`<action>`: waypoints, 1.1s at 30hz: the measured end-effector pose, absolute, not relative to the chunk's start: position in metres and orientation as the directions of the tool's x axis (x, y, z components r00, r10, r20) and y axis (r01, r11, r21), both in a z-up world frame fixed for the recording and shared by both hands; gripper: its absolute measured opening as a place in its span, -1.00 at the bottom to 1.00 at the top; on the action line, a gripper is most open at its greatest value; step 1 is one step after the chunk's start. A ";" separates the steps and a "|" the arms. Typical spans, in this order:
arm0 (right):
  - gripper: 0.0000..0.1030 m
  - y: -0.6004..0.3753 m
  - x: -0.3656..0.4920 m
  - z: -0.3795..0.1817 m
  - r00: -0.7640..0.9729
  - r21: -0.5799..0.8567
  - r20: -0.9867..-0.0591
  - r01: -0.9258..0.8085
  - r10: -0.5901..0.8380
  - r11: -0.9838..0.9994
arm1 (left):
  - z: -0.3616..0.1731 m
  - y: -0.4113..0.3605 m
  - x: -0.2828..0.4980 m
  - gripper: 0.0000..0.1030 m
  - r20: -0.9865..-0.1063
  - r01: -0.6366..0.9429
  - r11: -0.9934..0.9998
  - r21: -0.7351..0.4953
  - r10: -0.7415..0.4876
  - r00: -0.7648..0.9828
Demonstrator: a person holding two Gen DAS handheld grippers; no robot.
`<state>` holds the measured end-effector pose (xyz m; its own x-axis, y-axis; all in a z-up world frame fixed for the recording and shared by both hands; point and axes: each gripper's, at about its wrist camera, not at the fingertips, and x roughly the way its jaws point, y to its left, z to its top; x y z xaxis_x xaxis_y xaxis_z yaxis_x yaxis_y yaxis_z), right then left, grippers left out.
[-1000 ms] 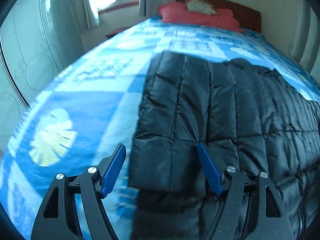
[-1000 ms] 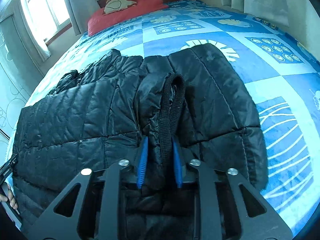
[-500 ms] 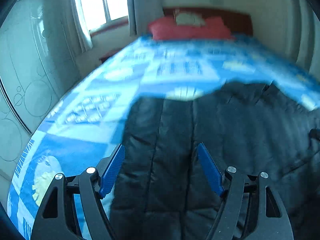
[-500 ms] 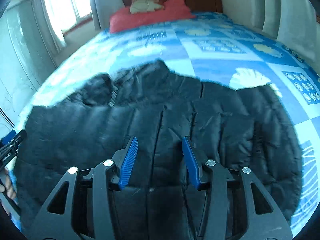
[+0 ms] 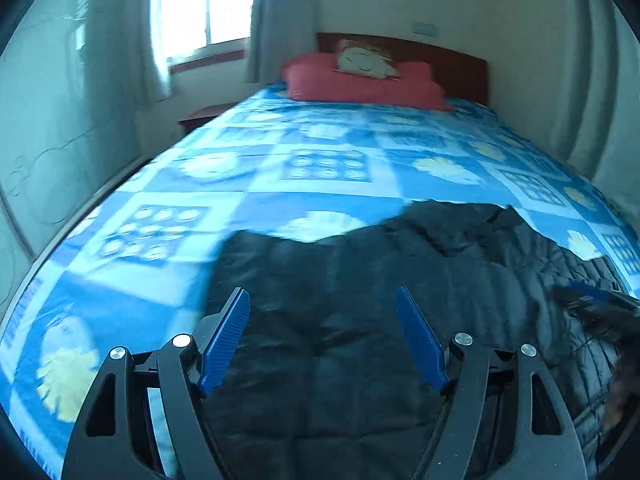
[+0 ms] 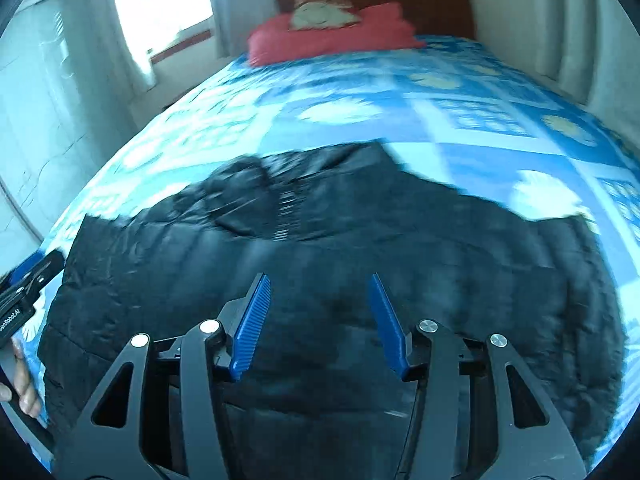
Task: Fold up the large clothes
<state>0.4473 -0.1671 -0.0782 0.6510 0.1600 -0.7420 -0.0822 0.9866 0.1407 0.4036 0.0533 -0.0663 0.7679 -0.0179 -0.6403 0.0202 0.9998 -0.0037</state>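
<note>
— Where's the coat lying?

— The black quilted jacket (image 5: 360, 320) is spread flat on the blue patterned bedspread (image 5: 320, 168), at the near end of the bed, well apart from the red pillow (image 5: 360, 82) up by the wooden headboard (image 5: 452, 68)

— And the two tools?

— The left gripper (image 5: 322, 312) hangs above the jacket's left part with its blue pads wide apart and nothing between them. The right gripper (image 6: 318, 296) hovers over the jacket's middle, blue fingers (image 6: 252, 320) parted to a middling gap, also empty; no cloth is pinched

— Can one tool be seen from the other?

— Yes, in the right wrist view the left one shows at the left edge, with the person's fingers (image 6: 22, 388) on it. It's all rather blurred, though; the window (image 5: 204, 4) and grey curtains (image 5: 280, 20) sit behind
</note>
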 end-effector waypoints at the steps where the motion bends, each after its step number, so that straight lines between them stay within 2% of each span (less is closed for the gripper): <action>1: 0.05 -0.162 0.451 -0.083 0.644 0.130 -0.749 -0.085 0.154 0.988 | -0.073 0.048 0.410 0.44 -0.656 0.022 1.000 0.001 -0.016 0.755; 4: 0.16 -0.154 0.458 -0.104 0.633 0.091 -0.765 -0.081 0.121 0.993 | -0.118 0.037 0.434 0.52 -0.760 0.035 0.999 0.037 0.006 0.650; 6: 0.17 -0.154 0.459 -0.106 0.632 0.092 -0.766 -0.080 0.122 0.993 | -0.129 0.035 0.438 0.56 -0.756 0.027 0.998 0.058 0.026 0.654; 10: 0.17 -0.163 0.443 -0.092 0.641 0.116 -0.754 -0.087 0.145 0.989 | -0.116 0.034 0.430 0.53 -0.746 0.031 0.996 0.079 0.039 0.664; 15: 0.19 -0.210 0.396 -0.074 0.708 0.094 -0.701 -0.031 0.088 0.995 | -0.088 0.074 0.378 0.53 -0.644 -0.026 0.997 0.066 0.063 0.763; 17: 0.19 -0.234 0.387 -0.087 0.679 0.095 -0.733 0.033 0.048 0.995 | -0.093 0.095 0.376 0.53 -0.662 -0.067 0.997 0.029 0.069 0.746; 19: 0.18 -0.248 0.387 -0.106 0.634 0.126 -0.770 0.047 0.068 0.991 | -0.109 0.111 0.382 0.55 -0.721 -0.095 0.995 -0.002 0.064 0.690; 21: 0.19 -0.251 0.388 -0.113 0.635 0.145 -0.768 0.040 0.087 0.989 | -0.134 0.126 0.394 0.59 -0.793 -0.095 0.990 -0.108 -0.028 0.608; 24: 0.20 -0.242 0.389 -0.106 0.623 0.089 -0.781 0.043 0.044 0.995 | -0.134 0.119 0.398 0.62 -0.803 -0.093 0.994 -0.058 0.009 0.595; 27: 0.20 -0.248 0.366 -0.088 0.635 0.131 -0.768 0.030 0.082 0.991 | -0.119 0.113 0.383 0.60 -0.789 -0.075 0.997 -0.030 0.022 0.614; 33: 0.35 -0.287 0.267 -0.064 0.651 0.138 -0.756 0.055 0.069 0.989 | -0.098 0.140 0.285 0.60 -0.754 -0.034 0.997 -0.064 -0.026 0.656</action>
<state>0.2675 -0.2869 -0.0642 0.6515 0.0689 -0.7555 0.0551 0.9889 0.1377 0.2852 0.1405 -0.0980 0.6559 -0.0257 -0.7544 -0.0342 0.9974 -0.0637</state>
